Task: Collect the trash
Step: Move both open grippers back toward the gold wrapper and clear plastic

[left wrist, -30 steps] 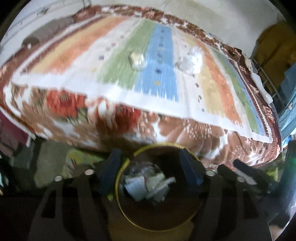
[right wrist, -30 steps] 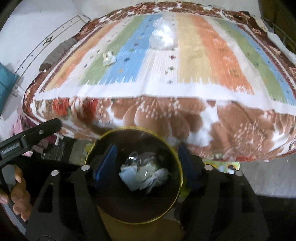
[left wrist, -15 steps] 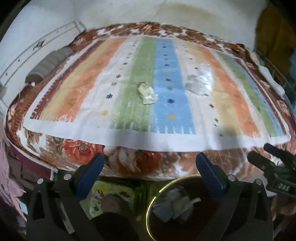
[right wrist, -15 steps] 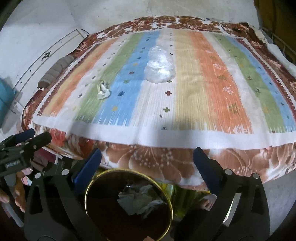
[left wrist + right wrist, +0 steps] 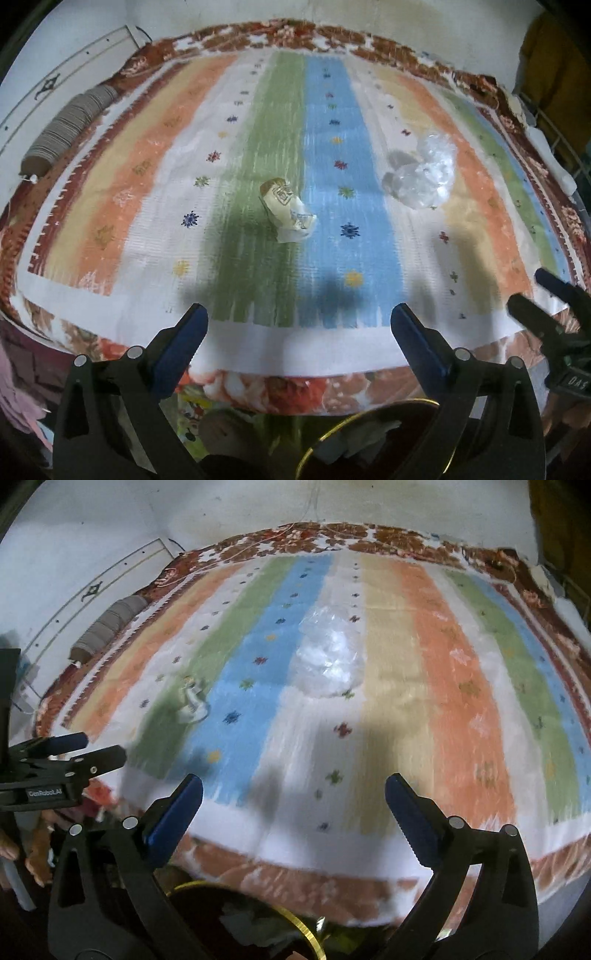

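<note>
A crumpled cream paper wrapper (image 5: 288,210) lies on the green and blue stripes of the bed cover; it shows small and blurred in the right wrist view (image 5: 192,701). A crumpled clear plastic bag (image 5: 423,173) lies to its right, also in the right wrist view (image 5: 328,657). A dark bin with a gold rim (image 5: 354,424) holding crumpled trash sits below the bed edge, also in the right wrist view (image 5: 288,919). My left gripper (image 5: 299,332) is open and empty over the bed's near edge. My right gripper (image 5: 293,805) is open and empty there too.
The striped cover (image 5: 147,192) lies on a brown floral blanket (image 5: 288,387). A grey rolled bolster (image 5: 66,129) lies at the bed's left side by a white wall. The right gripper shows at the left view's right edge (image 5: 554,317).
Both grippers opened wide, rose from over the bin and moved forward over the bed. The bin has slid to the bottom of both views.
</note>
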A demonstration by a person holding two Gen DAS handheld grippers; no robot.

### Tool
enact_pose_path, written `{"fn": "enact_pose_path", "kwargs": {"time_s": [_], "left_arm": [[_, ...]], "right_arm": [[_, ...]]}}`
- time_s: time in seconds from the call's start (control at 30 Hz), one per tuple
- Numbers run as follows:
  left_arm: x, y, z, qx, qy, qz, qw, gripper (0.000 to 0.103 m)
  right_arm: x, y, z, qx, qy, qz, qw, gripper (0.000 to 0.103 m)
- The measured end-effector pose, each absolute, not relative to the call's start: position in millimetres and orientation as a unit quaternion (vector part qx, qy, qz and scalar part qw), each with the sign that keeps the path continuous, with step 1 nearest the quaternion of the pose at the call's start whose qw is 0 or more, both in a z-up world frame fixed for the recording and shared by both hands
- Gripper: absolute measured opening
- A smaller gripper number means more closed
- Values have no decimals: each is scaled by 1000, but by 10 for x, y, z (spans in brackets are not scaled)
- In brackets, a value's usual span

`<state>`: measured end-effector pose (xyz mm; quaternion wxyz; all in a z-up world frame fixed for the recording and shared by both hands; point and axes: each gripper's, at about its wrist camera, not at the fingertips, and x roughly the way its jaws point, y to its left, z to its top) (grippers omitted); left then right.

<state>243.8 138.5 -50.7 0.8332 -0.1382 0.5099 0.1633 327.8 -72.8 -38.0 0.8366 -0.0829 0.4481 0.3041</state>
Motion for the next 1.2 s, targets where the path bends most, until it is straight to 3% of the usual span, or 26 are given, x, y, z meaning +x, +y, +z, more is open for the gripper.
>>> {"fn": "enact_pose_path", "kwargs": {"time_s": [0.57, 0.73, 0.9, 1.1, 1.2], "left_arm": [[3018, 1733, -865, -152, 501, 158, 837, 96], [3145, 1876, -1002, -194, 528, 142, 814, 85], [3216, 1873, -942, -200, 519, 138, 820, 85], [3357, 1922, -1023, -189, 527, 149, 815, 77], [3421, 1960, -1070, -196, 525, 142, 816, 71]], "right_arm": [[4002, -391, -587, -71, 439, 303, 843, 94], [4249, -316, -645, -61, 444, 301, 842, 94], [4414, -164, -685, -62, 442, 313, 838, 93], [4549, -28, -776, -58, 452, 310, 834, 85], [4624, 35, -825, -69, 454, 306, 834, 76]]}}
